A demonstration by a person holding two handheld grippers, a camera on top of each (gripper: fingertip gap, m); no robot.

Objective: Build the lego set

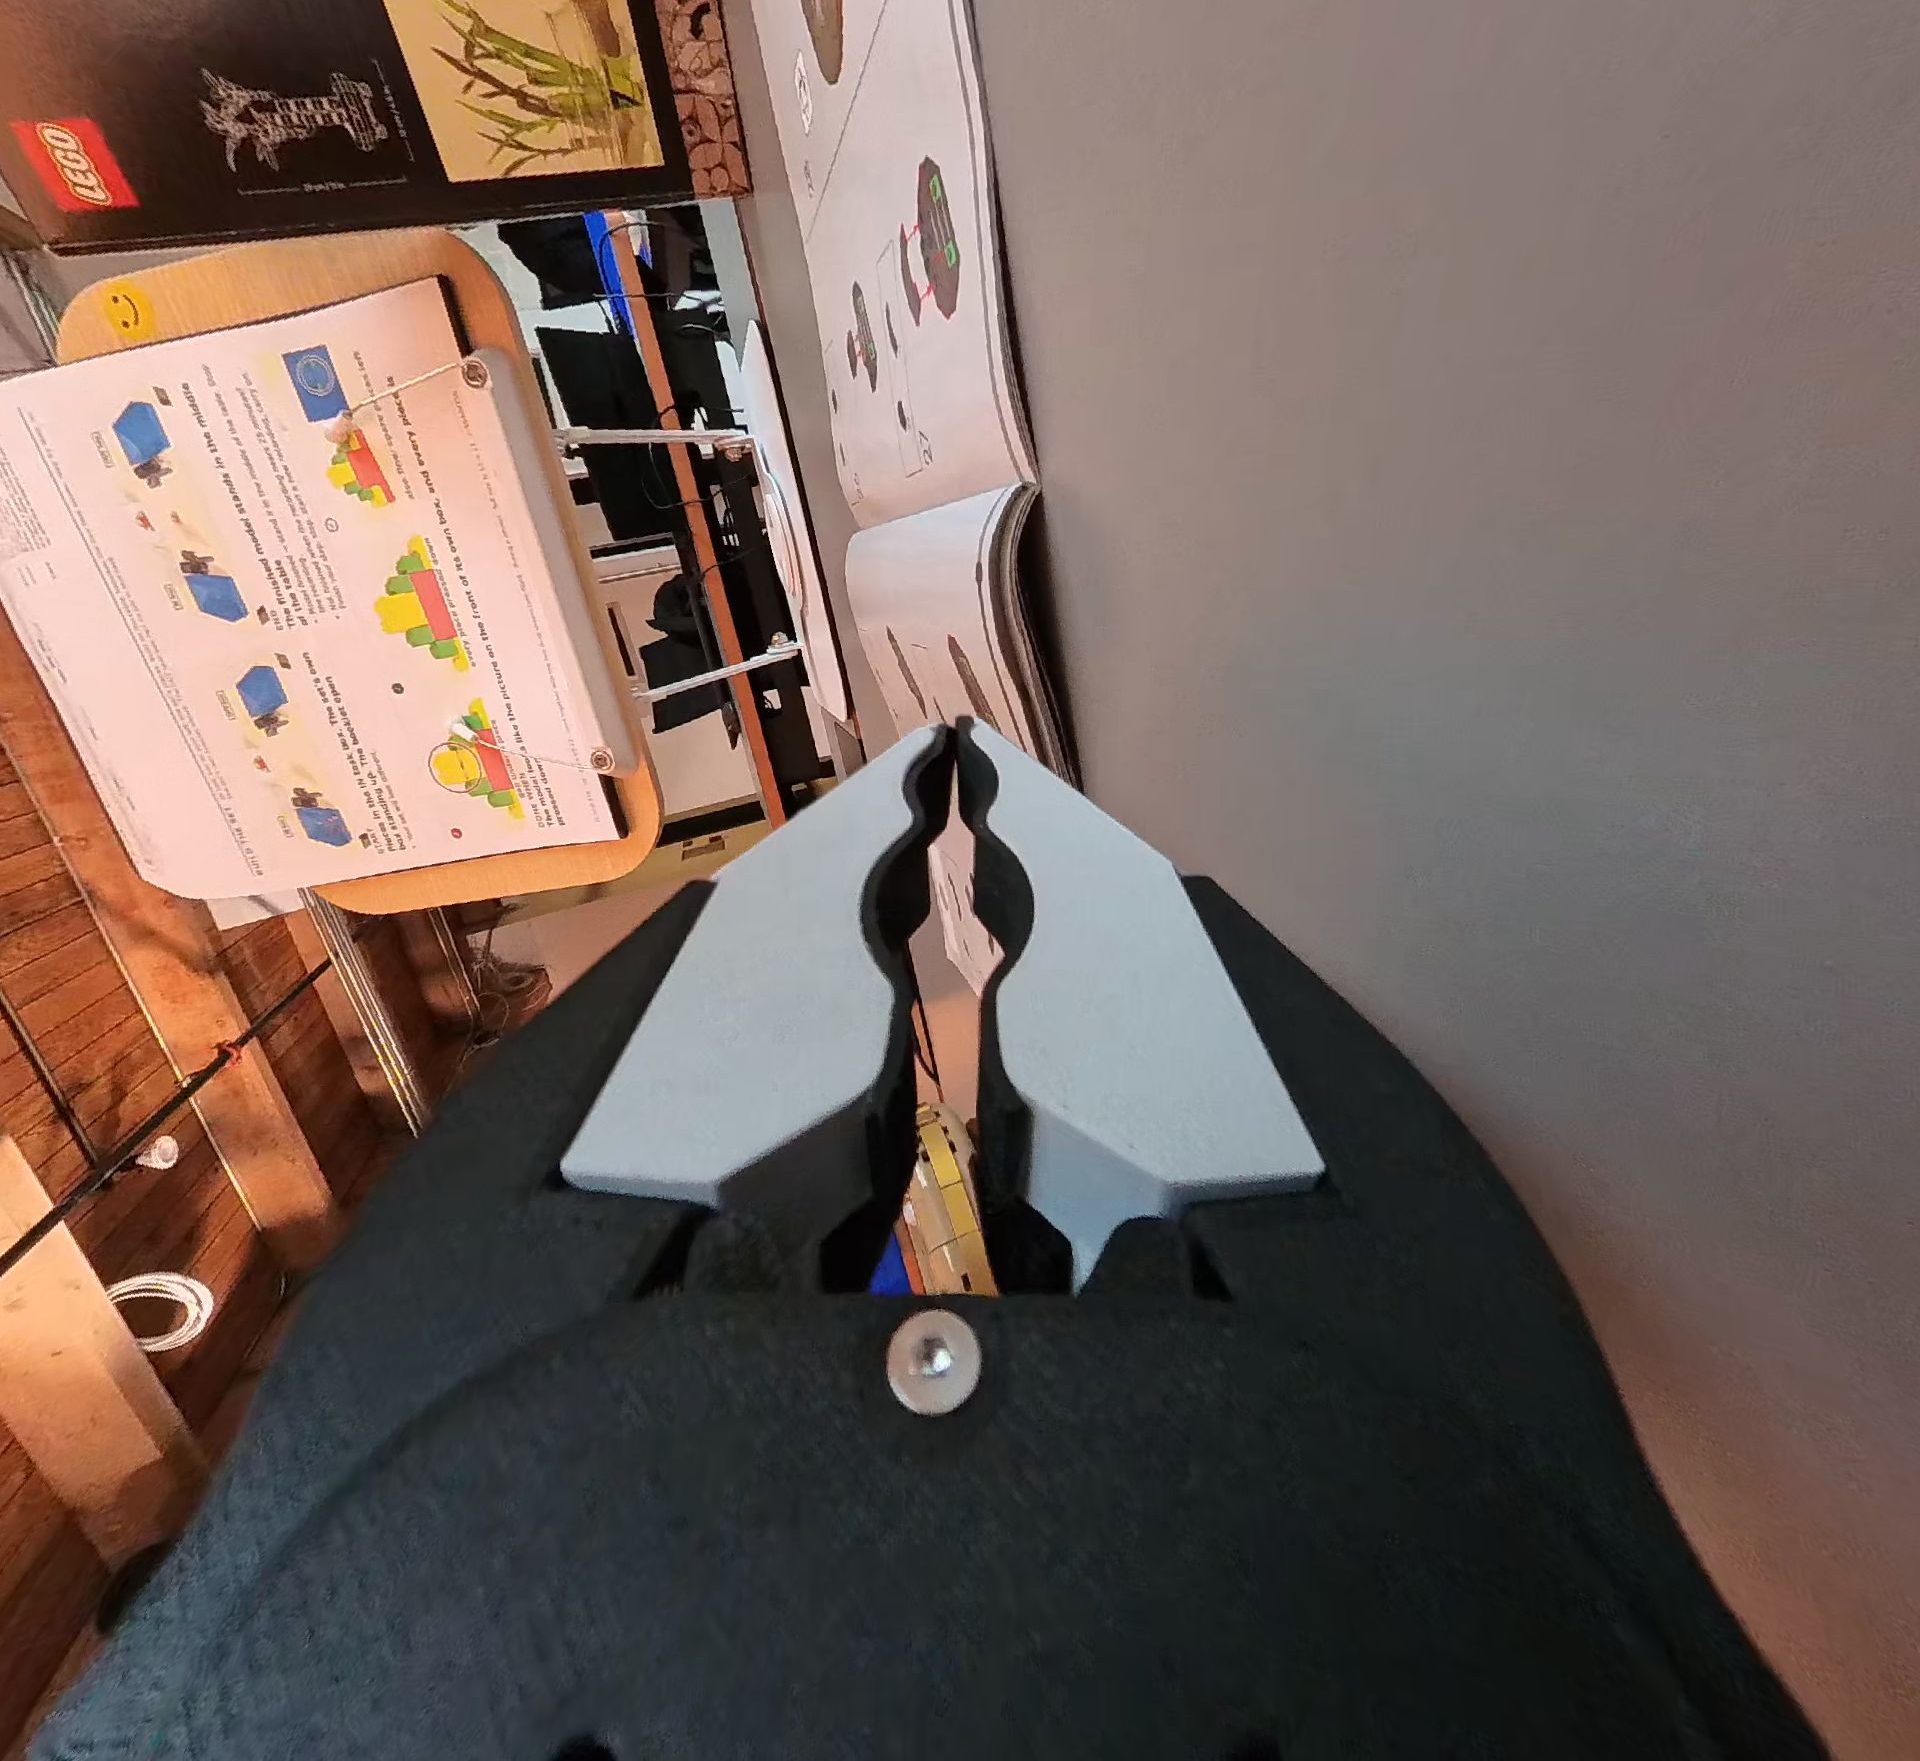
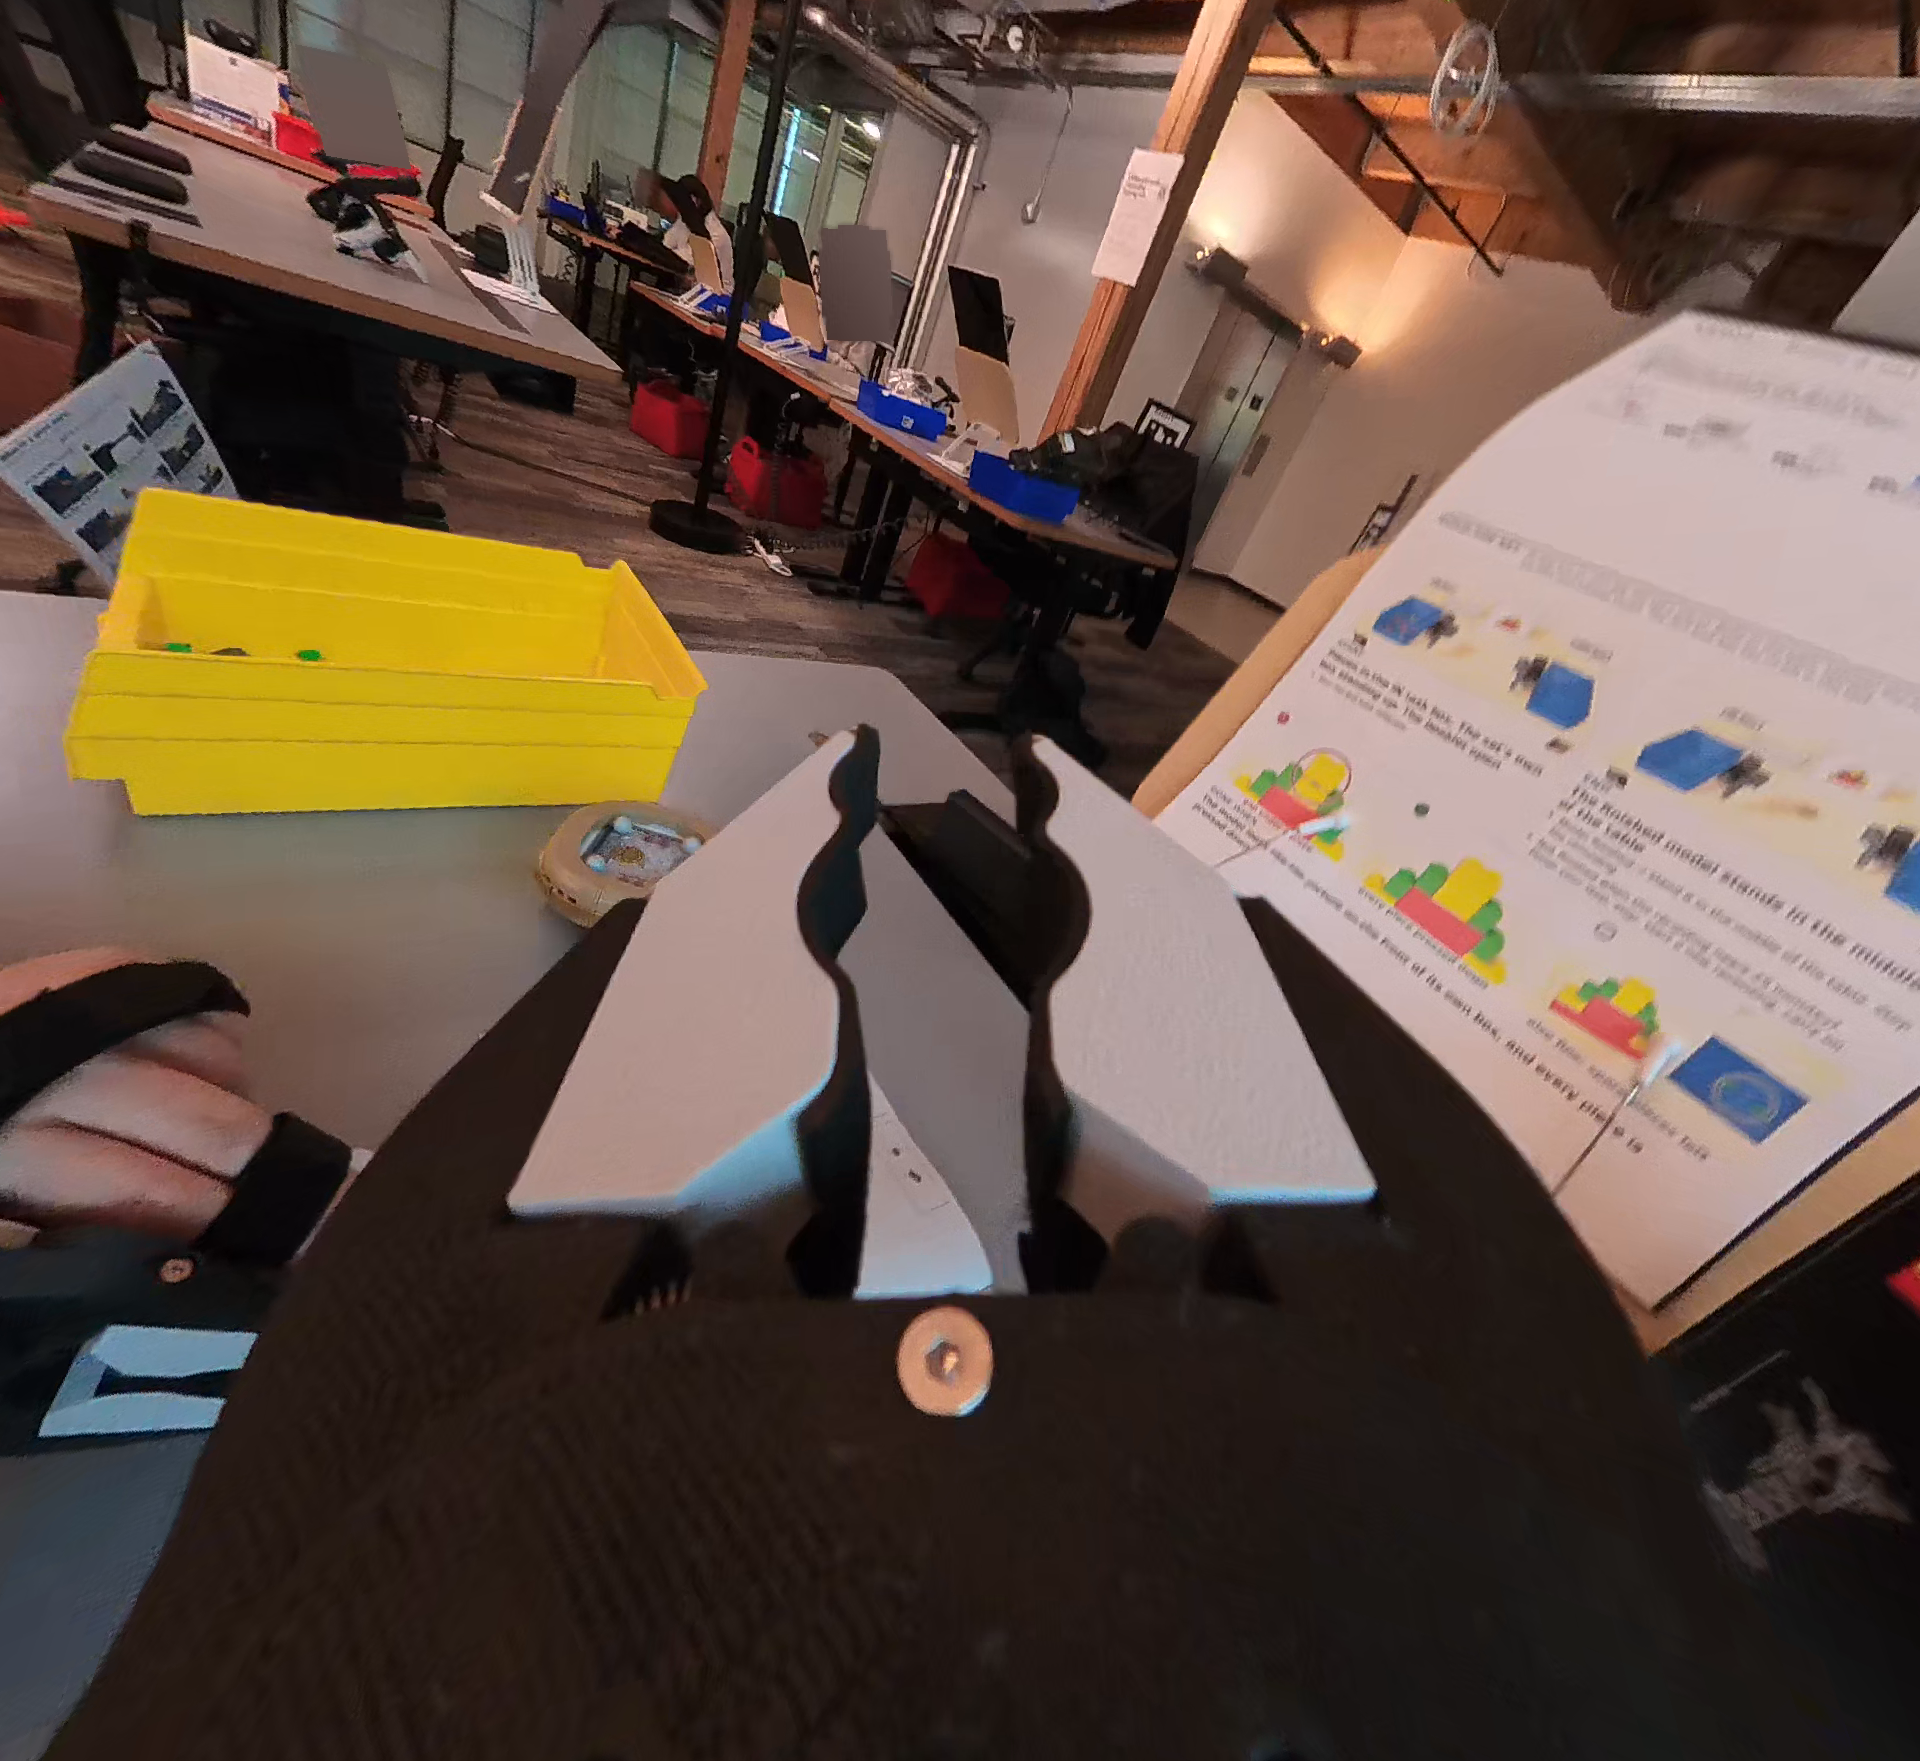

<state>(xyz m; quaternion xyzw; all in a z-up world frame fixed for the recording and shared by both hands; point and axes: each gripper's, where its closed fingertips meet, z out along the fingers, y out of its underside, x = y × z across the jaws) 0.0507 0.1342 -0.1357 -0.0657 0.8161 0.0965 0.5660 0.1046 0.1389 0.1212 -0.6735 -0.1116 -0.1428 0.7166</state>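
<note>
In the left wrist view, which is turned on its side, my left gripper (image 1: 956, 729) is shut with its tips touching and nothing visible between them. It is over the grey table (image 1: 1455, 568), near the open building booklet (image 1: 914, 257). The black set box (image 1: 343, 28) stands beyond the booklet. In the right wrist view my right gripper (image 2: 945, 745) is open above the table (image 2: 343, 911). A black block-like thing (image 2: 971, 854) shows between its tips; I cannot tell if it touches them. A yellow bin (image 2: 364, 735) at the far left holds a few small green pieces.
A printed guide sheet on a wooden stand is at the right (image 2: 1558, 828) and also shows in the left wrist view (image 1: 312, 589). A round beige gadget (image 2: 613, 854) lies in front of the bin. A hand (image 2: 114, 1119) is at the lower left. The table edge (image 2: 914, 693) is just ahead.
</note>
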